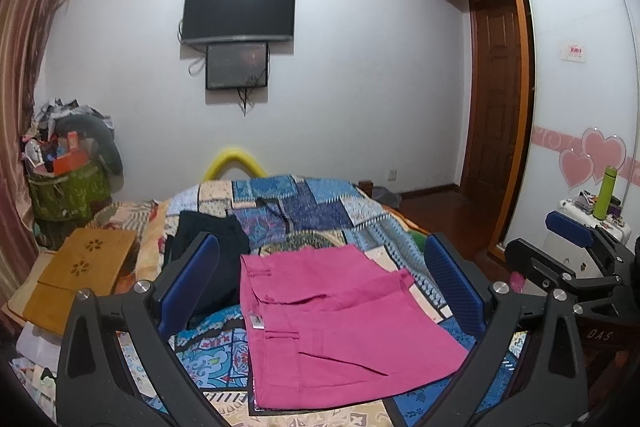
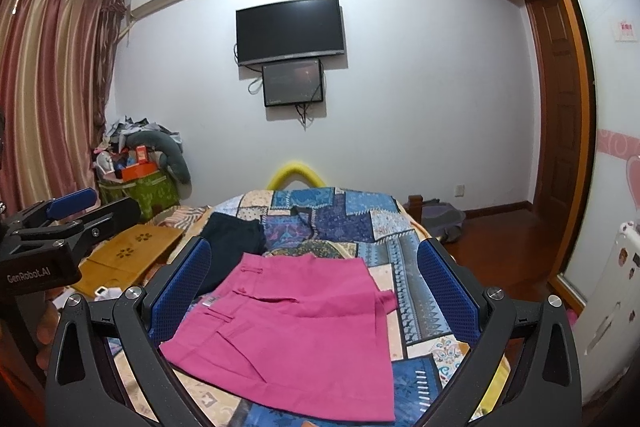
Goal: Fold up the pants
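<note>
Folded pink pants [image 1: 332,323] lie flat near the bed's [image 1: 304,203] near edge, a dark garment [image 1: 216,247] just beside them. Your left gripper [image 1: 320,283] and right gripper [image 2: 314,291] hover above, fingers spread wide, holding nothing.

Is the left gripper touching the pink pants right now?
Apart. The right wrist view shows the left gripper held up off to the side, well clear of the pink pants.
</note>
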A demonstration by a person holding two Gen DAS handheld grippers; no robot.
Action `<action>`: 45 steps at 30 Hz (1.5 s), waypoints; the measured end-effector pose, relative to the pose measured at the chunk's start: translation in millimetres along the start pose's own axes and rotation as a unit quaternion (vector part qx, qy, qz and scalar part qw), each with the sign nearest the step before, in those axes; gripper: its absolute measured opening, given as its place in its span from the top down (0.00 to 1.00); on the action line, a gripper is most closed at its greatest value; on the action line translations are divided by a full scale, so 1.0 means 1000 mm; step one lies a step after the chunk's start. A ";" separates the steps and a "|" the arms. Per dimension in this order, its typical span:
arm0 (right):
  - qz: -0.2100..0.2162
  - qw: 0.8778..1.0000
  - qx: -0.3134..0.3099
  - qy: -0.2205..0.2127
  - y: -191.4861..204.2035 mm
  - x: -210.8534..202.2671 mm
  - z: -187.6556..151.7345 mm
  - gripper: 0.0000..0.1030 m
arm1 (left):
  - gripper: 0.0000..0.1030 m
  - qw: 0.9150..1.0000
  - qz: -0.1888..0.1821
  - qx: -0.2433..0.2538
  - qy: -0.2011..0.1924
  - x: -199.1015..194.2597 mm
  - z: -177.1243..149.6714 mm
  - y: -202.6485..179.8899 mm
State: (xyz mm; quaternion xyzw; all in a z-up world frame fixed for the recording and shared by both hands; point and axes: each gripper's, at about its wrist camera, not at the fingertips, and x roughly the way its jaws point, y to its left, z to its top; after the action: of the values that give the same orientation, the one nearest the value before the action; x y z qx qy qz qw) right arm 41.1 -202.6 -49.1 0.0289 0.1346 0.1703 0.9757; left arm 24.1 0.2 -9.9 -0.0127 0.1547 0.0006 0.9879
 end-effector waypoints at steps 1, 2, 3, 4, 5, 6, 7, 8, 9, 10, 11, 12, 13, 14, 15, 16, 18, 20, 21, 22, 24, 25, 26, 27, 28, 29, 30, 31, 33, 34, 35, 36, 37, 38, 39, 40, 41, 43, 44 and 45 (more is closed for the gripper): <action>-0.001 1.000 0.001 0.003 -0.002 0.003 -0.002 0.01 | 0.00 1.000 -0.003 -0.002 0.009 0.007 -0.001 0.001; -0.002 1.000 0.001 0.007 -0.004 0.006 -0.004 0.01 | 0.00 1.000 -0.005 -0.003 0.018 0.013 -0.002 0.003; -0.004 1.000 0.000 0.011 -0.006 0.010 -0.005 0.01 | 0.00 1.000 -0.006 -0.005 0.028 0.020 -0.003 0.004; -0.007 1.000 -0.001 0.017 -0.008 0.015 -0.007 0.01 | 0.00 0.999 -0.006 -0.008 0.039 0.029 -0.004 0.007; -0.010 1.000 -0.002 0.022 -0.011 0.019 -0.009 0.01 | 0.00 0.999 -0.006 -0.011 0.048 0.036 -0.005 0.009; -0.013 0.999 -0.003 0.029 -0.014 0.025 -0.012 0.01 | 0.00 0.998 -0.001 -0.014 0.057 0.045 -0.007 0.011; -0.015 0.999 -0.004 0.035 -0.017 0.030 -0.014 0.01 | 0.00 0.997 0.007 -0.018 0.068 0.055 -0.008 0.015; -0.017 0.999 -0.004 0.046 -0.021 0.037 -0.017 0.01 | 0.00 0.997 0.012 -0.020 0.078 0.064 -0.010 0.017; -0.019 0.998 -0.003 0.054 -0.024 0.043 -0.020 0.01 | 0.00 0.996 0.016 -0.021 0.089 0.074 -0.012 0.021; -0.020 0.998 -0.001 0.062 -0.028 0.049 -0.023 0.01 | 0.00 0.994 0.020 -0.023 0.100 0.085 -0.014 0.025; -0.022 0.997 0.001 0.073 -0.032 0.056 -0.026 0.01 | 0.00 0.994 0.024 -0.023 0.108 0.094 -0.017 0.028; -0.022 0.996 0.002 0.082 -0.035 0.061 -0.027 0.01 | 0.00 0.992 0.029 -0.023 0.118 0.104 -0.019 0.032; -0.023 0.996 0.001 0.091 -0.039 0.068 -0.030 0.01 | 0.00 0.991 0.033 -0.023 0.130 0.115 -0.022 0.037; -0.023 0.995 -0.001 0.101 -0.043 0.074 -0.033 0.01 | 0.00 0.989 0.035 -0.024 0.139 0.125 -0.024 0.041; -0.022 0.994 -0.003 0.108 -0.045 0.078 -0.035 0.01 | 0.00 0.988 0.037 -0.024 0.151 0.134 -0.027 0.045; -0.024 0.993 -0.006 0.118 -0.048 0.085 -0.039 0.02 | 0.00 0.985 0.038 -0.025 0.165 0.146 -0.031 0.049; -0.023 0.991 -0.010 0.134 -0.054 0.097 -0.044 0.08 | 0.00 0.982 0.041 -0.029 0.185 0.163 -0.038 0.055; -0.019 0.988 -0.011 0.155 -0.061 0.112 -0.049 0.11 | 0.00 0.978 0.049 -0.031 0.200 0.181 -0.046 0.063; -0.016 0.986 -0.010 0.164 -0.064 0.118 -0.052 0.11 | 0.00 0.976 0.054 -0.030 0.207 0.190 -0.051 0.066; -0.015 0.985 -0.009 0.173 -0.069 0.125 -0.055 0.12 | 0.00 0.974 0.058 -0.026 0.216 0.200 -0.055 0.070; -0.009 0.981 -0.008 0.191 -0.076 0.138 -0.062 0.18 | 0.00 0.969 0.056 -0.018 0.240 0.218 -0.064 0.075; -0.006 0.979 -0.005 0.203 -0.080 0.145 -0.066 0.19 | 0.00 0.966 0.054 -0.015 0.251 0.226 -0.067 0.078; -0.003 0.977 -0.002 0.211 -0.083 0.150 -0.069 0.22 | 0.01 0.964 0.053 -0.012 0.262 0.233 -0.070 0.081; 0.002 0.975 0.001 0.221 -0.086 0.156 -0.071 0.25 | 0.06 0.961 0.051 -0.008 0.273 0.241 -0.074 0.084; 0.003 0.973 0.004 0.232 -0.090 0.163 -0.074 0.27 | 0.13 0.956 0.048 -0.003 0.290 0.250 -0.079 0.087; 0.004 0.971 0.006 0.239 -0.093 0.172 -0.076 0.31 | 0.16 0.950 0.045 0.001 0.309 0.260 -0.084 0.091; 0.007 0.969 0.008 0.246 -0.096 0.177 -0.079 0.33 | 0.21 0.947 0.043 0.000 0.320 0.265 -0.087 0.093; 0.011 0.967 0.012 0.255 -0.099 0.182 -0.081 0.33 | 0.24 0.942 0.038 -0.003 0.334 0.272 -0.093 0.098; 0.018 0.963 0.018 0.267 -0.106 0.191 -0.085 0.35 | 0.28 0.934 0.034 -0.007 0.356 0.282 -0.101 0.103; 0.021 0.961 0.019 0.274 -0.109 0.195 -0.087 0.36 | 0.33 0.929 0.035 -0.007 0.368 0.288 -0.106 0.105; 0.022 0.960 0.017 0.277 -0.110 0.200 -0.088 0.36 | 0.36 0.925 0.034 -0.006 0.378 0.293 -0.110 0.108; 0.023 0.960 0.015 0.280 -0.112 0.203 -0.089 0.36 | 0.40 0.922 0.031 -0.005 0.386 0.296 -0.113 0.108; 0.026 0.959 0.015 0.283 -0.113 0.206 -0.089 0.36 | 0.43 0.920 0.026 -0.006 0.392 0.298 -0.115 0.108; 0.030 0.957 0.014 0.288 -0.114 0.210 -0.089 0.36 | 0.44 0.917 0.021 -0.011 0.399 0.301 -0.118 0.110; 0.034 0.956 0.015 0.291 -0.113 0.214 -0.087 0.37 | 0.48 0.915 0.017 -0.014 0.403 0.303 -0.120 0.111; 0.041 0.955 0.015 0.294 -0.113 0.216 -0.087 0.37 | 0.53 0.913 0.014 -0.016 0.407 0.305 -0.120 0.112; 0.043 0.954 0.013 0.296 -0.112 0.223 -0.086 0.39 | 0.55 0.913 0.012 -0.017 0.408 0.307 -0.120 0.112; 0.053 0.952 0.010 0.302 -0.111 0.227 -0.086 0.44 | 0.65 0.910 0.004 -0.020 0.414 0.311 -0.120 0.113; 0.060 0.950 0.009 0.306 -0.110 0.231 -0.086 0.46 | 0.67 0.908 0.000 -0.025 0.418 0.313 -0.120 0.114; 0.065 0.948 0.010 0.310 -0.109 0.234 -0.087 0.47 | 0.70 0.906 -0.005 -0.029 0.421 0.315 -0.119 0.115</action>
State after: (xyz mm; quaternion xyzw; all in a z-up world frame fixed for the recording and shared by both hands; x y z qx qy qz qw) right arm 265.0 -224.9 -202.7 -0.0070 0.4303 0.2329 0.8721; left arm 286.5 110.9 -222.4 -0.0408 0.5564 -0.0052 0.8299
